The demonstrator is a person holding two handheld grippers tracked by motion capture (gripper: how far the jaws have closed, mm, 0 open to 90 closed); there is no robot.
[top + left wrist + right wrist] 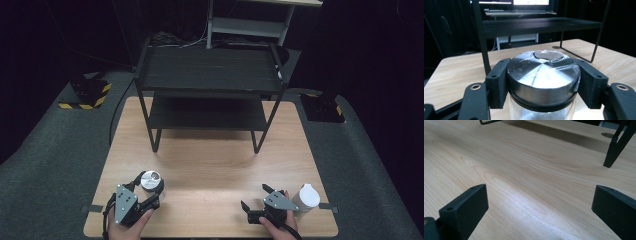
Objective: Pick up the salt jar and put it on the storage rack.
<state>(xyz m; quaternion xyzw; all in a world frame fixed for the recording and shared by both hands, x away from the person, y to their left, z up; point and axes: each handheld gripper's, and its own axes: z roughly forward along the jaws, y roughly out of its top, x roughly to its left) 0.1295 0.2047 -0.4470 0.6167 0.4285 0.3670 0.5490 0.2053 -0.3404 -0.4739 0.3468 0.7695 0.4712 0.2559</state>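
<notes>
Near the counter's (215, 165) front left corner, the left gripper (150, 192) clamps a jar (543, 82) by its metal lid, jaws level, open wood ahead up to the black rack (207, 85). The right gripper (255, 197) rests wide and empty near the front edge, a white cup (306, 198) beside its hand (280, 225).

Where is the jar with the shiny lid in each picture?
High view: the jar stands low at the left of the table, in the left tool.
Left gripper view: centre, lid clamped between the black jaws.
Right gripper view: bare table, no jar here.
Shared landmark: the black shelf rack and its legs.
</notes>
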